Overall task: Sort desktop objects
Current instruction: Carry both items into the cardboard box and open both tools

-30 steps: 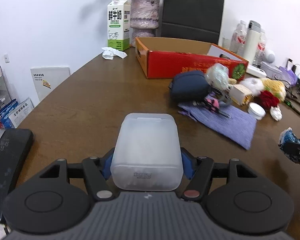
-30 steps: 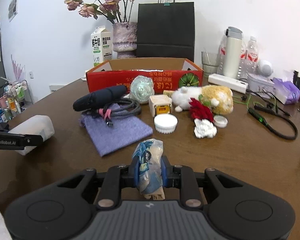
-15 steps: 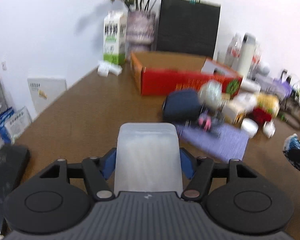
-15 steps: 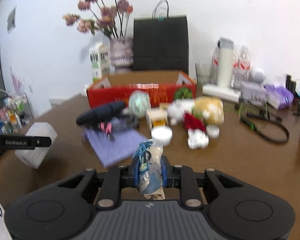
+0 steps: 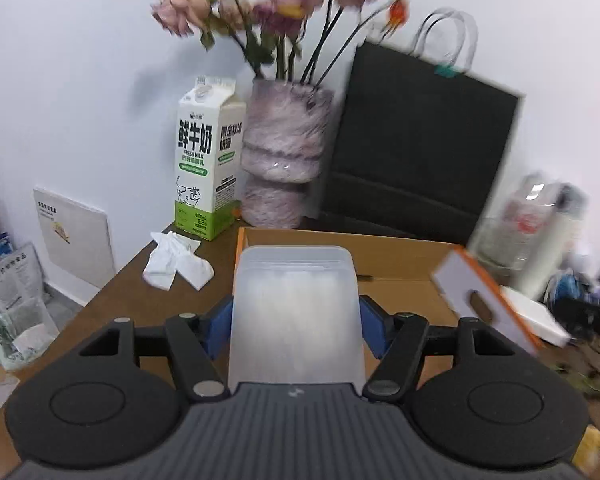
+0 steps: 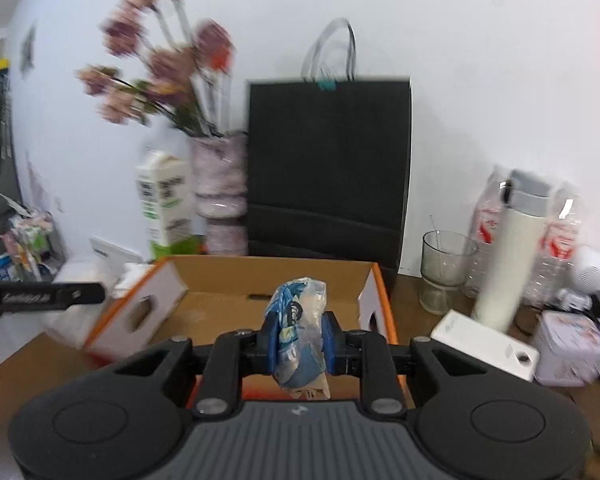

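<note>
My left gripper is shut on a frosted white plastic box and holds it in the air at the near left edge of the open cardboard box. My right gripper is shut on a crumpled blue and clear snack packet and holds it over the near edge of the same cardboard box. The left gripper shows at the left of the right wrist view. The box's inside shows bare brown cardboard.
Behind the cardboard box stand a milk carton, a fuzzy vase of dried flowers and a black paper bag. A crumpled tissue lies left. A glass, white flask, bottles and a white charger stand right.
Both grippers rose from the table and moved forward to the cardboard box, each still holding its object. The desktop clutter has dropped out of view.
</note>
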Demonstrator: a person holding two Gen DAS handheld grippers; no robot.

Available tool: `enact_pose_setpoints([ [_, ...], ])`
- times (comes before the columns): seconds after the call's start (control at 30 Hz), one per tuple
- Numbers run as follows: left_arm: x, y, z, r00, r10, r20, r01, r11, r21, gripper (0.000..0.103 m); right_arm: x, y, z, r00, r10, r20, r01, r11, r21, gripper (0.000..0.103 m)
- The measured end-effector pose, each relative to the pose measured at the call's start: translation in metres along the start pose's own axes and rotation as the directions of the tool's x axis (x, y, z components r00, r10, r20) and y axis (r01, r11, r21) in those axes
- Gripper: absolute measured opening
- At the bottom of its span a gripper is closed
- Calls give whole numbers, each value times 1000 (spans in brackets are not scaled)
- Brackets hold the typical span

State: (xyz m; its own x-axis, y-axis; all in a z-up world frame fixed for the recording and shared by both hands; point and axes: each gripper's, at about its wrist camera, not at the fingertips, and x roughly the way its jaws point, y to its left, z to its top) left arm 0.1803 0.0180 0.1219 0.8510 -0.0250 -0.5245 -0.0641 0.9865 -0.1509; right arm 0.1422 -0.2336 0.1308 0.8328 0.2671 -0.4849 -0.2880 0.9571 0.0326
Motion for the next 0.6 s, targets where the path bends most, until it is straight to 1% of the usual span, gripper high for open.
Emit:
enact_pose_setpoints([
  [0.07, 31, 0, 7, 998, 26, -49, -26, 999, -19, 66, 44, -12, 15, 999, -10, -38, 10, 1000, 4, 20],
  [0.13, 60, 4, 8, 994, 49, -100, -54, 997, -49, 66, 83, -21, 22, 996, -20, -90, 21, 1000, 18, 20],
  [0.17, 72, 4, 8, 992, 67, -106, -72, 996, -44, 66, 102, -24, 24, 993, -23, -117, 26, 1000, 18, 20],
  [0.2, 77, 1, 8, 992, 99, -77, -99, 995, -3, 66, 118, -27, 25, 990, -29, -140, 31, 999, 17, 21],
  [0.23, 84, -2, 10, 991, 114, -73, -112, 993, 24, 66, 133, -30, 26, 987, -38, -156, 41, 999, 14, 21],
  [0.3, 97, -4, 15, 992, 104, -73, -102, 994, 33, 66, 159, -32, 26, 984, -77, -159, 78, 997, -1, 21],
  [0.33, 104, -5, 19, 991, 105, -80, -103, 994, 31, 66, 169, -32, 25, 984, -83, -155, 84, 996, -6, 21],
  [0.47, 129, -10, 29, 992, 79, -97, -75, 996, 47, 66, 197, -33, 25, 987, -55, -153, 57, 998, 10, 23],
  [0.53, 138, -13, 30, 993, 79, -93, -73, 995, 69, 66, 209, -32, 23, 984, -35, -174, 36, 999, -1, 24],
  [0.6, 148, -13, 34, 991, 53, -124, -43, 996, 81, 66, 216, -30, 21, 978, -30, -208, 30, 1000, -1, 24],
])
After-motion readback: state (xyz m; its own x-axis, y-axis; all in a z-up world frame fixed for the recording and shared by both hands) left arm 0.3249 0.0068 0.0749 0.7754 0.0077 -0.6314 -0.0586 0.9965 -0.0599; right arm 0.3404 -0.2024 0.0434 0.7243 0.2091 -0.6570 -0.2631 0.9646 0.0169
